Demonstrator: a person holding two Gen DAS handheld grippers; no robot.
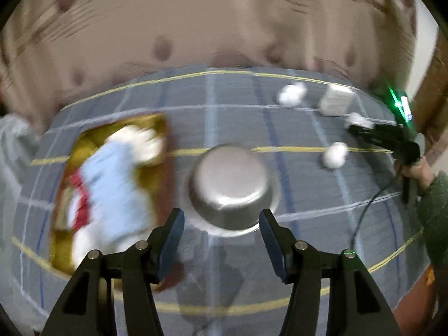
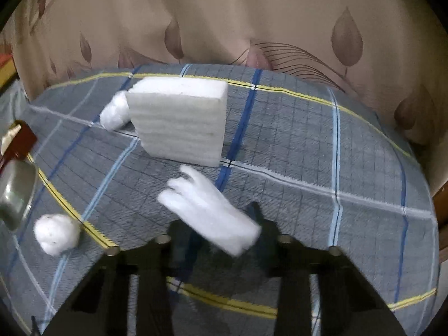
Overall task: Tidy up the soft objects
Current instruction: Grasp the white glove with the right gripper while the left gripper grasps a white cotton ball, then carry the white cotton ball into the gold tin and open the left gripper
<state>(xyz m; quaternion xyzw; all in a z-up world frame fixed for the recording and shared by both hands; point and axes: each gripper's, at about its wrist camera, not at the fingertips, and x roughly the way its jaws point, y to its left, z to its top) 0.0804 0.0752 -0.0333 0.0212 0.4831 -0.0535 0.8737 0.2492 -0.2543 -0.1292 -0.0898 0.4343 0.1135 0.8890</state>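
On the checked grey cloth (image 2: 308, 145), a long white cotton wad (image 2: 207, 210) lies across the gap of my right gripper (image 2: 218, 224). It touches both blurred fingers, which are shut on it. A white foam block (image 2: 182, 123) stands just beyond, with a cotton ball (image 2: 114, 114) at its left and another cotton ball (image 2: 57, 233) near left. My left gripper (image 1: 221, 218) hangs open and holds nothing, just short of an upturned steel bowl (image 1: 229, 179). The left wrist view also shows the right gripper (image 1: 355, 127) at far right with the wad at its tip.
A gold-lined box (image 1: 70, 252) on the left holds blue, white and red soft things (image 1: 112, 190), all blurred. A hand (image 1: 414, 170) in a green sleeve holds the right gripper, trailing a black cable (image 1: 364, 218). A leaf-patterned curtain (image 2: 224, 22) hangs behind the table.
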